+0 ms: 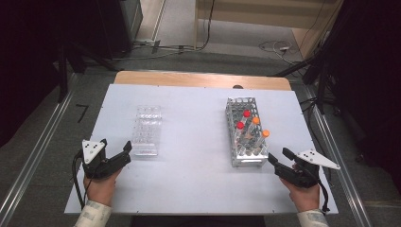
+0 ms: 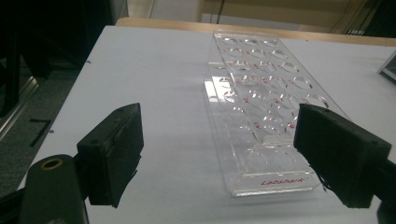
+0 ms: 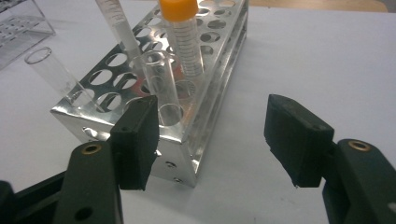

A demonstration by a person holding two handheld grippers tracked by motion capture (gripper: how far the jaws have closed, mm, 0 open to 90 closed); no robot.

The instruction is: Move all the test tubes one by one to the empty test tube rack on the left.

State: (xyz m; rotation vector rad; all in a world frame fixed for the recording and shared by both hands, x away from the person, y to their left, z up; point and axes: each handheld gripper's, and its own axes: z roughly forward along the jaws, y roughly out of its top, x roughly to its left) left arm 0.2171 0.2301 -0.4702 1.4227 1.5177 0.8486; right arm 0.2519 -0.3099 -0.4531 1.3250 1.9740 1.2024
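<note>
The right gripper hovered at the near right of the white table, just beside the near right corner of the metal tube rack. Its jaws stood apart with nothing clamped between them. In the right gripper view that corner of the metal tube rack sat between the two jaws, close to the left one and short of the right one, and neither pad pressed on it. Right behind the left jaw an open clear tube stood upright in a near hole, and another clear tube leaned out to the left. An orange-capped tube stood farther back in the rack. From above, two red caps and two orange caps showed among the tubes toward the far half of the rack.

The left gripper rested at the near left, its jaws also spread wide and empty. The clear plastic rack lay just beyond it, slightly to its right. In the left gripper view the near end of the clear plastic rack reached in between the jaws, nearer the right one, with no visible contact.
</note>
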